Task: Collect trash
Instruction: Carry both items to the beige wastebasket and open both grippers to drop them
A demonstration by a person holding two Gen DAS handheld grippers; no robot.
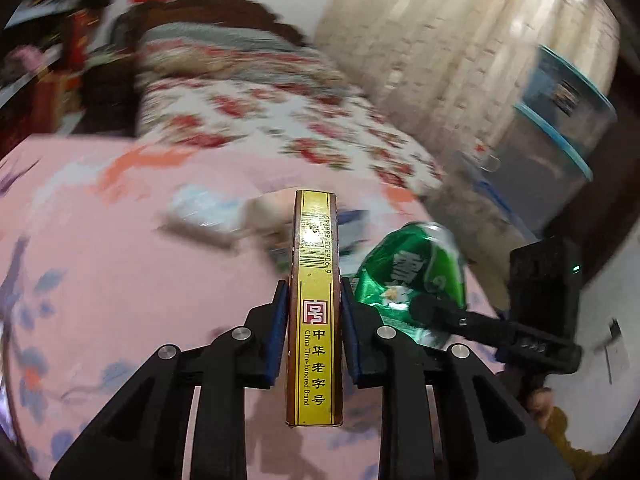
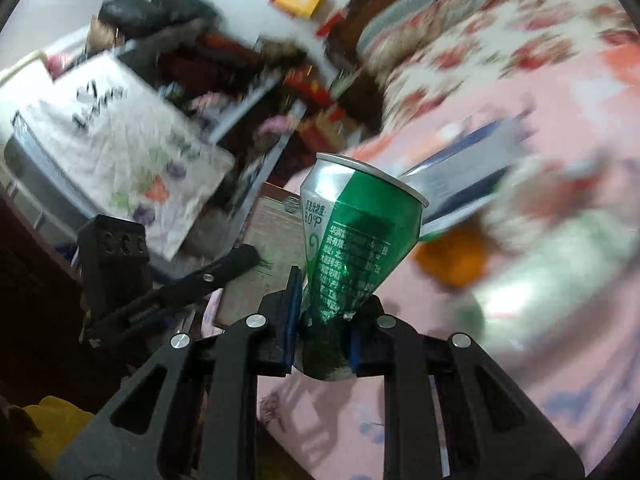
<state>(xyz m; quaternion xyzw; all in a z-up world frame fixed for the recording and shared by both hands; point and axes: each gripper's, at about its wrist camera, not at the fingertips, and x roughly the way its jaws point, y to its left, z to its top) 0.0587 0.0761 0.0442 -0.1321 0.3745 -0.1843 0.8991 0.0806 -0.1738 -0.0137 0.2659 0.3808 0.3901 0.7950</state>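
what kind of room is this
Most likely a bedroom at home: a bed with a pink floral sheet, a folded flowered quilt by a dark wooden headboard, and cluttered shelves beside it.

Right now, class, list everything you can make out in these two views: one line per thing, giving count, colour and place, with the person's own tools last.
Flat yellow cardboard box: one, yellow with brown edges, clamped on edge in the left tool.
Crushed green metal can: one, green and silver, clamped in the right tool.
Pink floral bedsheet: one, pink, beneath both tools.
Red-flowered white quilt: one, further up the bed.
Clear plastic tubs: blue-rimmed, beside the bed; count unclear.
Left gripper: black, blue pads, jaws shut.
Right gripper: same, jaws shut.
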